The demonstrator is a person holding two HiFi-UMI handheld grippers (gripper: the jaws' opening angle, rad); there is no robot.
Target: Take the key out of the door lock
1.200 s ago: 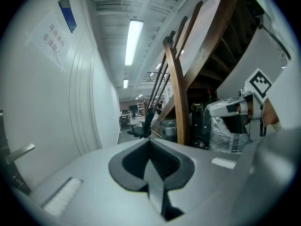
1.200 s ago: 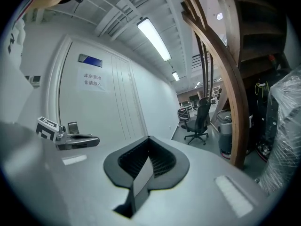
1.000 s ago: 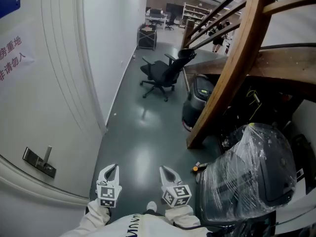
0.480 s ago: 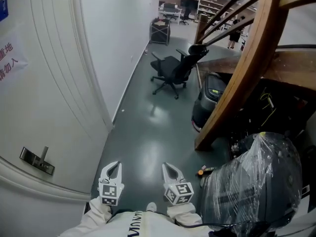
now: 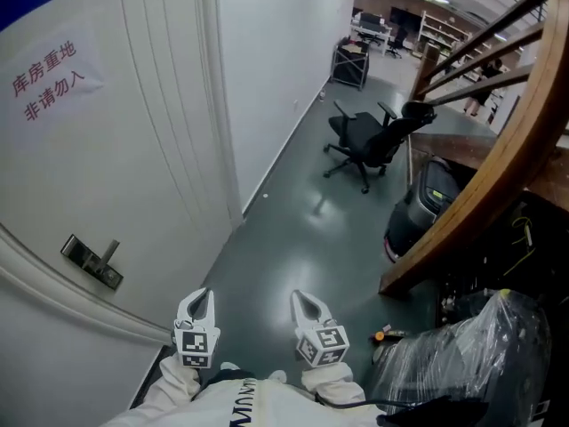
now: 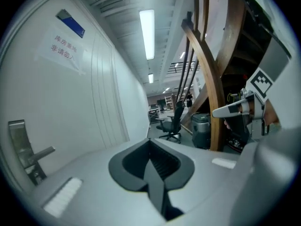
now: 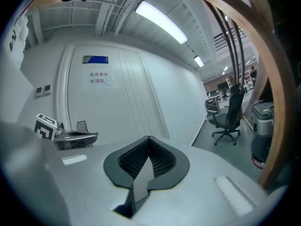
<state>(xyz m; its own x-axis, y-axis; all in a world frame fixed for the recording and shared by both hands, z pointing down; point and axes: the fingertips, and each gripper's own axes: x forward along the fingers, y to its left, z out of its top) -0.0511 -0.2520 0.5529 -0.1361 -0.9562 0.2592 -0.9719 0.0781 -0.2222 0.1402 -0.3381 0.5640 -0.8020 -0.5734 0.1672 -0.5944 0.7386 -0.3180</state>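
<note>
The white door (image 5: 116, 149) fills the left of the head view. Its metal lock plate with a lever handle (image 5: 92, 261) sits low on it; I cannot make out a key there. Both grippers hang low in front of me, well right of and below the lock. The left gripper (image 5: 196, 302) is shut on nothing, and so is the right gripper (image 5: 305, 305). The left gripper view shows the handle (image 6: 29, 155) at far left and its own jaws (image 6: 150, 145) pressed together. The right gripper view shows its jaws (image 7: 148, 141) together, with the lock plate (image 7: 82, 125) far off.
A paper sign with red characters (image 5: 53, 83) is stuck on the door. A black office chair (image 5: 369, 145) stands on the dark floor ahead. A curved wooden stair beam (image 5: 498, 185), a floor machine (image 5: 427, 205) and a plastic-wrapped object (image 5: 471, 363) crowd the right.
The head view has swung left and up, so the door and its sign fill more of the picture and the lock sits nearer the grippers. Both grippers stay low and shut.
</note>
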